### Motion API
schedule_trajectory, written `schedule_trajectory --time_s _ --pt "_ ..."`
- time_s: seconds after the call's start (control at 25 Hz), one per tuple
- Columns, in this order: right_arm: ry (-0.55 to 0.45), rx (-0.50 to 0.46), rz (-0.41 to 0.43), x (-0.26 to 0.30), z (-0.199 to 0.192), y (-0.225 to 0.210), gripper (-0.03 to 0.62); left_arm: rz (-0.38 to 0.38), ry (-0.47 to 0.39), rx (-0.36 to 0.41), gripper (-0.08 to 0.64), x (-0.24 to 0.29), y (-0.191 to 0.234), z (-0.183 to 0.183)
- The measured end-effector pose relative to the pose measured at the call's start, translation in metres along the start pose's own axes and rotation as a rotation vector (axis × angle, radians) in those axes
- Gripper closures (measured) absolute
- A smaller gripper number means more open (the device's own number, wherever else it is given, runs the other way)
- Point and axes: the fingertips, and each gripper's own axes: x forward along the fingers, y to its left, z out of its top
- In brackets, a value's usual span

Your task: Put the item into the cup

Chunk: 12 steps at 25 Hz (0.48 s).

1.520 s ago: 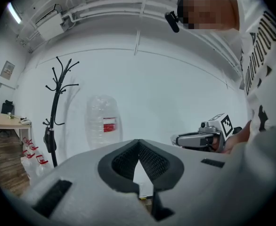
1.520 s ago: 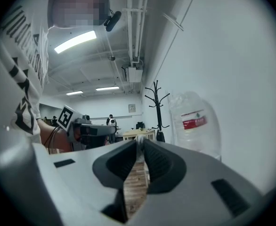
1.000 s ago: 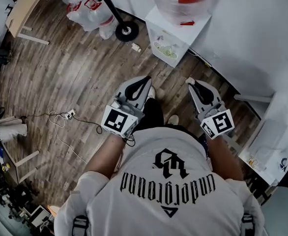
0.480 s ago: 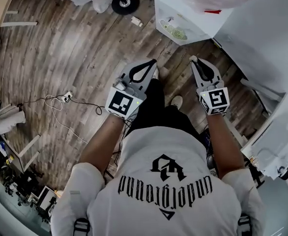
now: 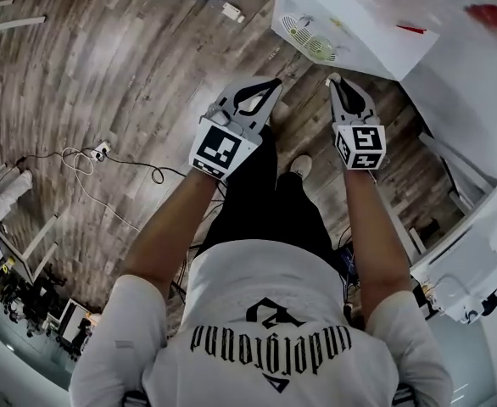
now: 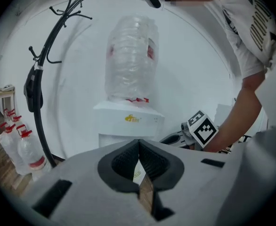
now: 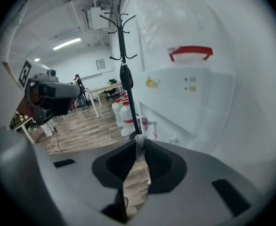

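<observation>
a person stretches both bare forearms forward and down, a handheld gripper in each hand, the two held side by side and apart. the left gripper (image 5: 273,83) angles slightly inward, its jaws closed tip to tip with nothing between them. the right gripper (image 5: 332,80) points straight ahead, its jaws pinched at the tips on a small pale item (image 7: 139,145). the left forearm (image 5: 168,223) and right forearm (image 5: 369,223) run almost parallel.

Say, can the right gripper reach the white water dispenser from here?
Probably yes. The right gripper, shut on a small pale item, points toward the water dispenser with only wooden floor between them; nothing seems to block the way.
</observation>
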Motion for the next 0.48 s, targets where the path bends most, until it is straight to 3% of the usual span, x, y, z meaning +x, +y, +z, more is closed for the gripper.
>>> schedule_trajectory --time_s 0.48 --pt "0.158 0.092 -0.058 0.099 -0.083 -0.031 0.524 0.026 0.077 -0.083 0.558 0.049 0.049 -0.080"
